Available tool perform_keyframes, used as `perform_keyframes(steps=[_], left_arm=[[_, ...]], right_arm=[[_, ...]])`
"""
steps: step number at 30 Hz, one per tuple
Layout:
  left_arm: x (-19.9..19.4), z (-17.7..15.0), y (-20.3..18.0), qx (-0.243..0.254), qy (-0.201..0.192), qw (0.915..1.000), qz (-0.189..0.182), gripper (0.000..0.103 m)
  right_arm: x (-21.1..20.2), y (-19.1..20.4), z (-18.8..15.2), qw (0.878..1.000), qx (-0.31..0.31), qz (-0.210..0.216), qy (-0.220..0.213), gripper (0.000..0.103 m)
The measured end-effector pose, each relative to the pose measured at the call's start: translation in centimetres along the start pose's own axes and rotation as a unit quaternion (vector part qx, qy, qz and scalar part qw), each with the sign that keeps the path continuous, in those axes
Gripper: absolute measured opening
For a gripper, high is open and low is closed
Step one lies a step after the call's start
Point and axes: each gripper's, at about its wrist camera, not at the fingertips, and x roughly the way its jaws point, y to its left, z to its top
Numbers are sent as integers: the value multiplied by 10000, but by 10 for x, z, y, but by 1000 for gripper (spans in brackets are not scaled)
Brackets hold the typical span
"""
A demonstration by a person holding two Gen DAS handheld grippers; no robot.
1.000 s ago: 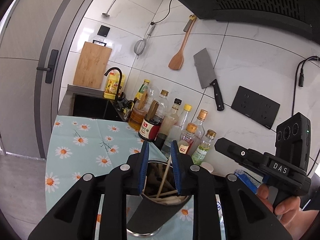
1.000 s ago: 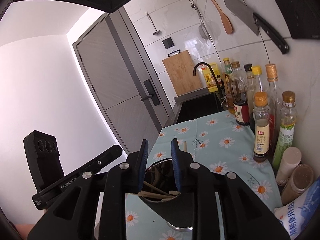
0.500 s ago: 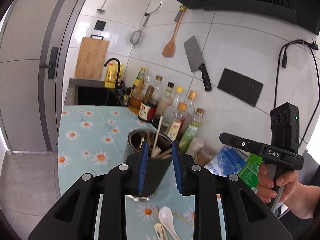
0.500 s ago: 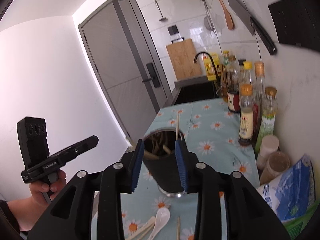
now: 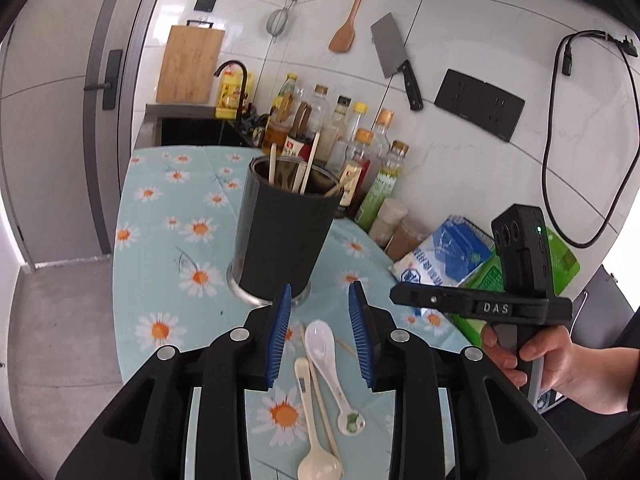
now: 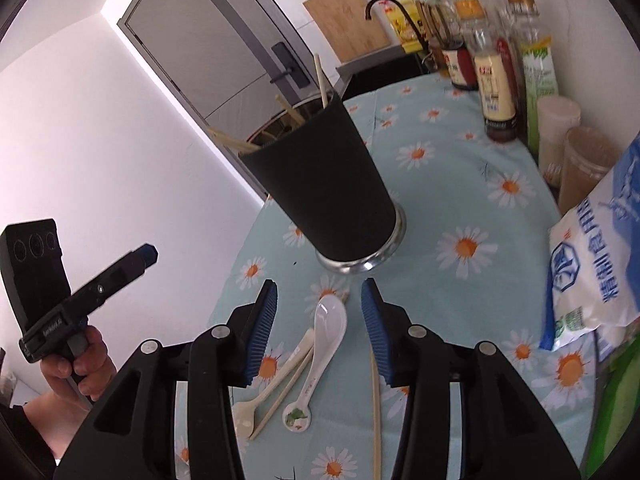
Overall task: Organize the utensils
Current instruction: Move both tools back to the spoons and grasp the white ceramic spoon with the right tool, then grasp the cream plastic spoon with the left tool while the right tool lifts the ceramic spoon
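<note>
Daisy-patterned blue cloth is covering the desk point(image 5: 160, 240). Only the right wrist view is showing a lone chopstick point(image 6: 375, 408). Both the left hand-held gripper point(image 5: 318, 336) and right hand-held gripper point(image 6: 320, 332) are hovering released over the white ceramic spoon point(image 5: 326, 354), just before the black cylindrical utensil holder point(image 6: 320, 188).

Both grippers are just hanging in the air with nothing between the blue pads. The left gripper point(image 5: 318, 334) has its jaws spread wide, and the right gripper point(image 6: 320, 330) is spread about the same. Off to the left one's right side you can see the right hand point(image 5: 556, 368) wrapped around its handle, and the left hand point(image 6: 78, 364) shows likewise at the right one's lower left.
</note>
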Motion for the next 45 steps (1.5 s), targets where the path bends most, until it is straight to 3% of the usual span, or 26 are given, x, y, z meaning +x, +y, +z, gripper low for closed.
perform_keyframes(steps=[9, 16, 18, 22, 29, 35, 45], left_arm=[[5, -33, 4, -216, 559, 9982, 89, 34], [31, -62, 12, -285, 1529, 9878, 40, 35], [44, -69, 17, -372, 1917, 9808, -4, 35], [60, -76, 20, -380, 2393, 9702, -102, 35], [85, -79, 13, -210, 3051, 9518, -226, 35], [102, -81, 5, 75, 3488, 9371, -79, 35], [118, -75, -2, 342, 3819, 9234, 152, 32]], right_arm=[[46, -12, 0, 9961, 294, 133, 818, 45], [83, -24, 6, 9900, 397, -55, 1352, 44], [91, -26, 6, 9880, 380, -112, 1494, 41], [102, -25, 5, 9853, 218, -233, 1676, 24], [108, -18, 4, 9839, -92, -314, 1759, 6], [100, -17, 4, 9861, -233, -247, 1626, 5], [62, -13, 9, 9918, -374, -178, 1206, 5]])
